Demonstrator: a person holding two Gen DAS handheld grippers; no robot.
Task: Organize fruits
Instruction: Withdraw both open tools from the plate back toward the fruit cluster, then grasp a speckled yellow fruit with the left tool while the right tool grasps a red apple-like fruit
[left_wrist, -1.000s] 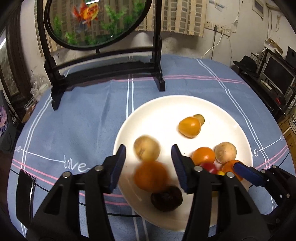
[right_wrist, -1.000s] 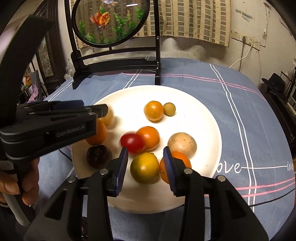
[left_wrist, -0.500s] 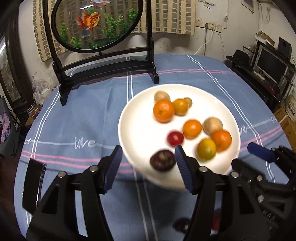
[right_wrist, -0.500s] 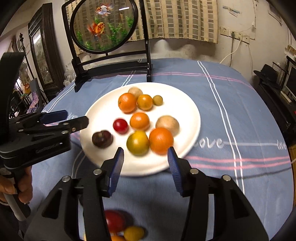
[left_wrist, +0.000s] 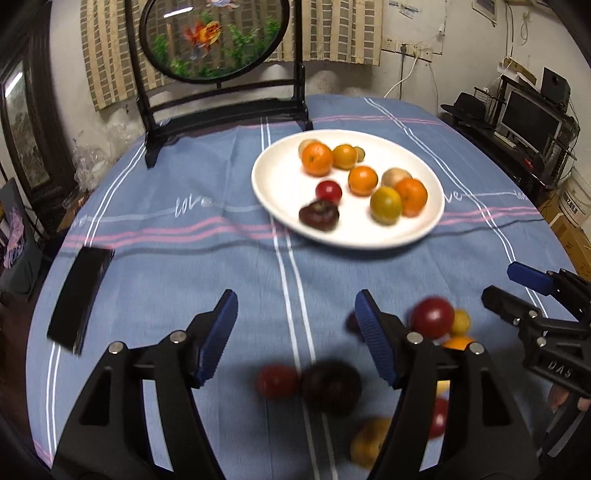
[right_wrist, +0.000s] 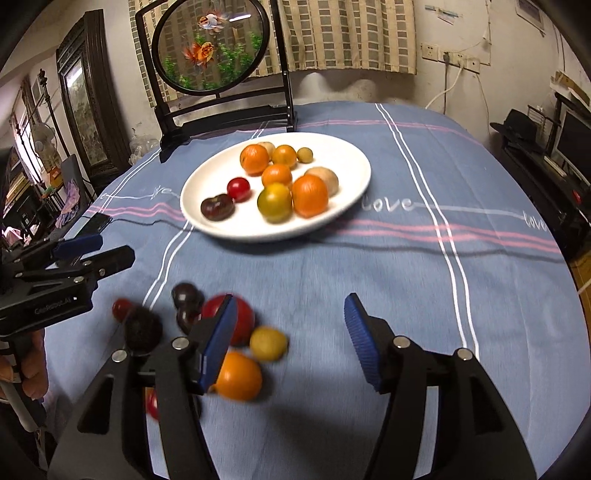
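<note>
Nearest the cameras, the left gripper (left_wrist: 293, 334) has its jaws spread and opening, with only bare cloth between them. The right gripper (right_wrist: 288, 338) is likewise spread and opening, nothing gripped; its left pad stands in front of a large red tomato (right_wrist: 242, 319) without visibly pressing it.

A loose cluster of fruit lies on the blue tablecloth (right_wrist: 388, 277) just ahead of both tools: an orange fruit (right_wrist: 240, 376), a small yellow fruit (right_wrist: 269, 343), a dark round fruit (right_wrist: 143, 330), two dark plum-like fruits (right_wrist: 186, 301) touching each other, and a small red tomato (right_wrist: 121, 308). All are motion-blurred. In the left wrist view the dark fruit and a red one lie side by side between and below the left gripper's fingers.

A black flat object (left_wrist: 81, 295), possibly a phone, rests on the cloth to the left.

Further back, a white plate (right_wrist: 343, 158) carries the sorted fruit: oranges (right_wrist: 310, 195), a green-yellow citrus (right_wrist: 275, 202), a red cherry tomato (right_wrist: 239, 189), a dark tomato (right_wrist: 218, 207) and pale brown round fruits.

Behind the plate stands a round goldfish screen (right_wrist: 208, 46) on a black frame, at the table's far edge.
</note>
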